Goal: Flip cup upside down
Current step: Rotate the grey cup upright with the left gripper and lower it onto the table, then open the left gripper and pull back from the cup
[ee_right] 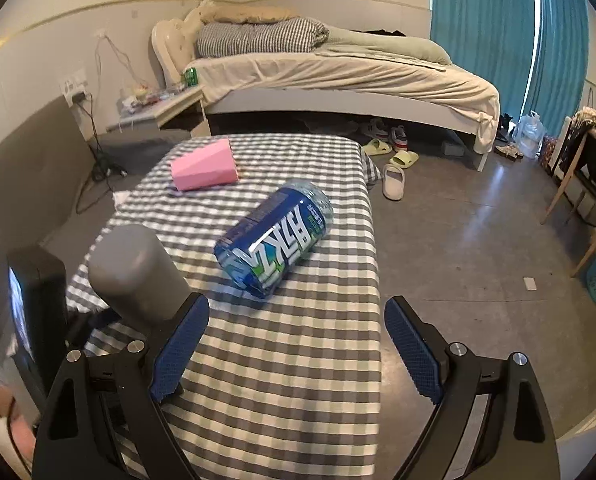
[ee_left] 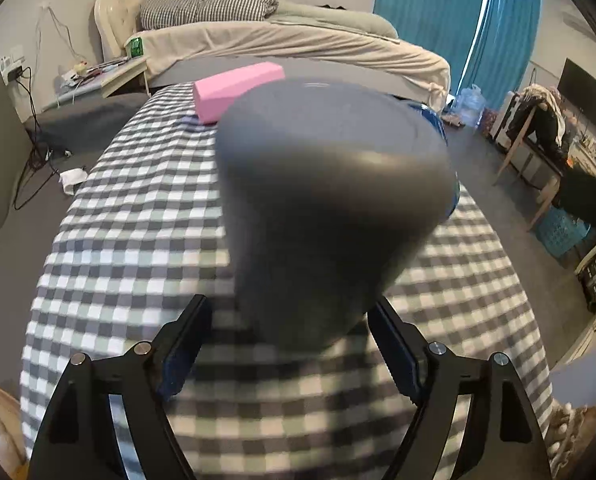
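Note:
A grey cup [ee_left: 330, 208] fills the middle of the left wrist view, blurred, its flat end toward the camera and its narrower part down between my left gripper's [ee_left: 290, 344] fingers. The fingers look spread and I cannot tell whether they press on it. In the right wrist view the same cup [ee_right: 138, 276] stands tilted over the left edge of the checked table [ee_right: 298, 380], with the left gripper's black body [ee_right: 38, 308] beside it. My right gripper [ee_right: 298, 352] is open and empty above the table's near part.
A pink cup [ee_right: 204, 166] lies on its side at the table's far left. A blue water bottle [ee_right: 274, 240] lies on its side mid-table. Beyond are a bed [ee_right: 338, 76], slippers [ee_right: 394, 176] on the floor, and a chair [ee_right: 586, 184] at right.

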The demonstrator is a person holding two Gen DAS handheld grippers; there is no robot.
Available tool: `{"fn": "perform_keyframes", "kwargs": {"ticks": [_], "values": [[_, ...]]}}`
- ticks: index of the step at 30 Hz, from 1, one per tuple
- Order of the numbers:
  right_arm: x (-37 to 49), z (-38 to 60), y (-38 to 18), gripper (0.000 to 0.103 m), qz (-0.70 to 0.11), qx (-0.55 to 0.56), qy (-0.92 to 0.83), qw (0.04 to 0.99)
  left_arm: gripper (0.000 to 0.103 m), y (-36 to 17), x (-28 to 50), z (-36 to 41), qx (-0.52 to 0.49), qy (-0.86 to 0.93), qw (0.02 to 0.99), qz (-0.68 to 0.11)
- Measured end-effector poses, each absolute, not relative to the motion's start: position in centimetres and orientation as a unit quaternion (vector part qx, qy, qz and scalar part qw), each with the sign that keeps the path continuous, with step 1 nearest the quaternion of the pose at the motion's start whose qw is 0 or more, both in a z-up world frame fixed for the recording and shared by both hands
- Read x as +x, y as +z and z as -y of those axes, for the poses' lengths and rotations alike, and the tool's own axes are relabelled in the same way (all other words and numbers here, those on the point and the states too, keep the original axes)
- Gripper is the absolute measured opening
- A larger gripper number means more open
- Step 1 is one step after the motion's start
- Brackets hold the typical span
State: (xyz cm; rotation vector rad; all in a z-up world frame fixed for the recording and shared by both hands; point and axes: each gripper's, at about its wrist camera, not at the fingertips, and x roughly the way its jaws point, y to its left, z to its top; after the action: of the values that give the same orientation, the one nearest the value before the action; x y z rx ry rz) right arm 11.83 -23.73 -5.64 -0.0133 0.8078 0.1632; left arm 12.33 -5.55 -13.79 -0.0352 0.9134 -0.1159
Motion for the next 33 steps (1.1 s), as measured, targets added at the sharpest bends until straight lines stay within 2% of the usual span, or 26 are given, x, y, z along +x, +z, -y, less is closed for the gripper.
{"fn": "perform_keyframes", "kwargs": {"ticks": [8, 16, 23, 24, 25, 29, 33], "values": [[9.6, 23.4, -5.5, 0.09, -0.39, 0.028, 0.088, 0.916, 0.083, -10.5, 7.9, 4.6, 0.012, -0.058, 0.911, -0.408], [5.1, 23.2, -3.5, 0.09, -0.366, 0.026, 0.081, 0.927, 0.083, -6.1, 4.9, 2.8, -0.025, -0.051, 0.931, -0.362], [1.4, 23.1, -2.3, 0.09, -0.328, 0.002, 0.078, 0.942, 0.083, -1.9, 2.2, 1.7, -0.015, -0.017, 0.958, -0.287], [1.1, 23.1, -2.2, 0.09, -0.322, 0.004, 0.079, 0.943, 0.086, -1.5, 1.8, 1.6, -0.01, -0.008, 0.961, -0.276], [1.0, 23.0, -2.1, 0.092, -0.318, 0.006, 0.08, 0.945, 0.093, -1.3, 1.5, 1.5, -0.007, -0.002, 0.963, -0.269], [0.5, 22.5, -1.6, 0.103, -0.289, -0.001, 0.074, 0.954, 0.098, -0.8, 0.2, 0.7, -0.011, 0.009, 0.971, -0.239], [0.4, 22.2, -1.6, 0.103, -0.278, -0.001, 0.073, 0.958, 0.1, -1.5, 0.0, 0.0, -0.015, 0.015, 0.969, -0.247]]}}
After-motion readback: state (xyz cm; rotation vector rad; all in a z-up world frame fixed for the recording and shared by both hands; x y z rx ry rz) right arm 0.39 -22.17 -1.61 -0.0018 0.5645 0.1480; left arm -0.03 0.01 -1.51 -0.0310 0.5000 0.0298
